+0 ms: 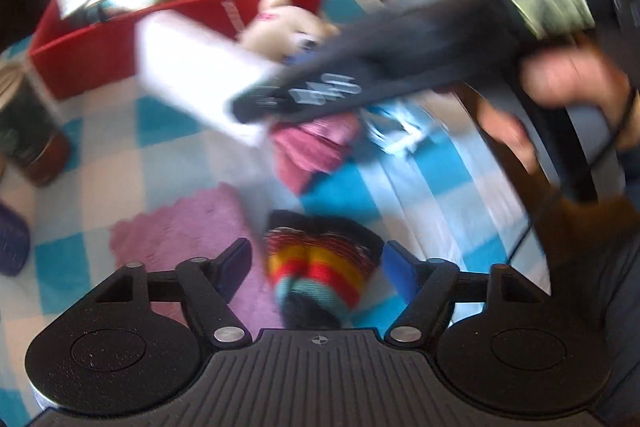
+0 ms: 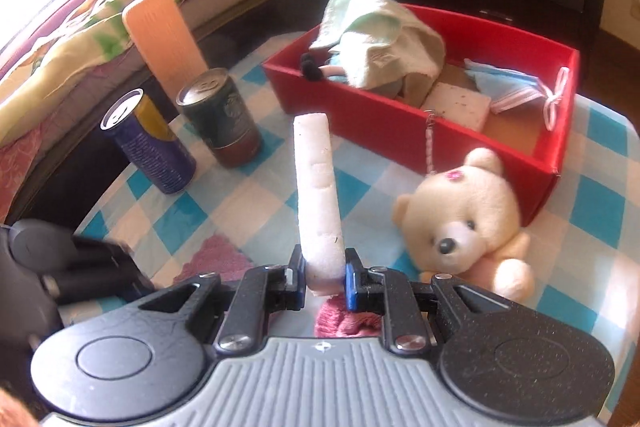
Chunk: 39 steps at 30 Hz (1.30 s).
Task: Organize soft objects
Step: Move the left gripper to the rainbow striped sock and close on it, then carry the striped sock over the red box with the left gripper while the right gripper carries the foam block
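My right gripper (image 2: pixel 323 277) is shut on a white foam block (image 2: pixel 318 199) and holds it upright above the checked cloth; in the left wrist view the block (image 1: pixel 200 75) and that gripper (image 1: pixel 256 107) cross in front of the red box (image 1: pixel 92 63). My left gripper (image 1: pixel 316 267) is open around a rainbow-striped sock (image 1: pixel 320 267) lying on the cloth. The red box (image 2: pixel 376 125) holds a pale green towel (image 2: pixel 380 39), a white sponge (image 2: pixel 460 105) and a face mask (image 2: pixel 508 85). A cream teddy bear (image 2: pixel 468 223) lies in front of the box.
Two drink cans (image 2: pixel 148 143) (image 2: pixel 224 119) and an orange block (image 2: pixel 164 35) stand at the table's left edge. A lilac cloth (image 1: pixel 188 231) and a pink knitted cloth (image 1: pixel 312 151) lie on the checked tablecloth (image 2: pixel 240 199). A bed and a dark dresser stand behind.
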Each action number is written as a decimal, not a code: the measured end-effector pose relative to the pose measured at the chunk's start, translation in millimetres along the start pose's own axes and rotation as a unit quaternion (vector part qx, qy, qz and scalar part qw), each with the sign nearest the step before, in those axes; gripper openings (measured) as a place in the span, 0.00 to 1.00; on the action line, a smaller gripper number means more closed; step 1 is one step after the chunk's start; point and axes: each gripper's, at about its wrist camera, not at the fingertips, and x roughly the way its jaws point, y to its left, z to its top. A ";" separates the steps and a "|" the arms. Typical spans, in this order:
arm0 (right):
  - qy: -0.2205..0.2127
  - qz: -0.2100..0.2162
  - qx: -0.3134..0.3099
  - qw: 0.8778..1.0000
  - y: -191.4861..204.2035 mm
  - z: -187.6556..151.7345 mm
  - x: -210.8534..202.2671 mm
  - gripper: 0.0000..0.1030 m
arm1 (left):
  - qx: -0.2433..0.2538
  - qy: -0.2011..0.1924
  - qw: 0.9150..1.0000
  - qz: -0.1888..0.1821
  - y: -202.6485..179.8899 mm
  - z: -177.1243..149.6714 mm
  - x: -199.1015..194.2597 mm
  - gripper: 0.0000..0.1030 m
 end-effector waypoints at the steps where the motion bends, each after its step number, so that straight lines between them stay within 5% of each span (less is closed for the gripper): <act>1: -0.001 0.000 -0.005 1.000 2.4 1.6 0.7 0.00 | 0.010 0.003 1.000 0.000 -4.1 -0.6 2.3 0.76; 8: 0.018 0.001 -0.012 1.000 9.0 5.1 21.9 0.00 | 0.054 0.043 0.997 0.019 -23.5 -12.2 33.9 0.66; 13: 0.021 -0.011 -0.018 1.000 10.9 4.8 30.7 0.00 | 0.066 0.029 0.997 0.041 -26.7 -16.9 34.1 0.56; 17: 0.033 -0.021 -0.025 0.999 11.9 4.2 36.5 0.18 | 0.055 0.020 0.997 0.054 -25.2 -17.4 30.5 0.28; 20: 0.032 -0.029 -0.034 0.999 14.5 4.2 36.3 0.40 | 0.054 0.021 0.997 0.048 -26.5 -15.2 30.4 0.24; 26: 0.028 -0.048 -0.043 0.998 18.3 9.4 39.1 0.57 | 0.058 0.028 0.997 0.049 -32.2 -15.4 31.5 0.27; 30: 0.030 -0.059 -0.040 0.997 20.3 16.8 49.8 0.51 | 0.068 0.026 0.996 0.054 -39.2 -14.5 33.6 0.24; 32: 0.044 -0.047 -0.017 0.998 17.3 18.7 54.5 0.17 | 0.072 0.023 0.995 0.060 -40.1 -15.1 30.9 0.21; 34: 0.053 -0.039 -0.007 0.998 16.1 17.7 55.7 0.02 | 0.071 0.017 0.995 0.063 -40.3 -20.1 21.9 0.20; 39: 0.039 -0.030 0.005 0.999 14.4 16.4 41.5 0.00 | 0.034 0.003 0.998 0.050 -21.9 -20.2 4.2 0.19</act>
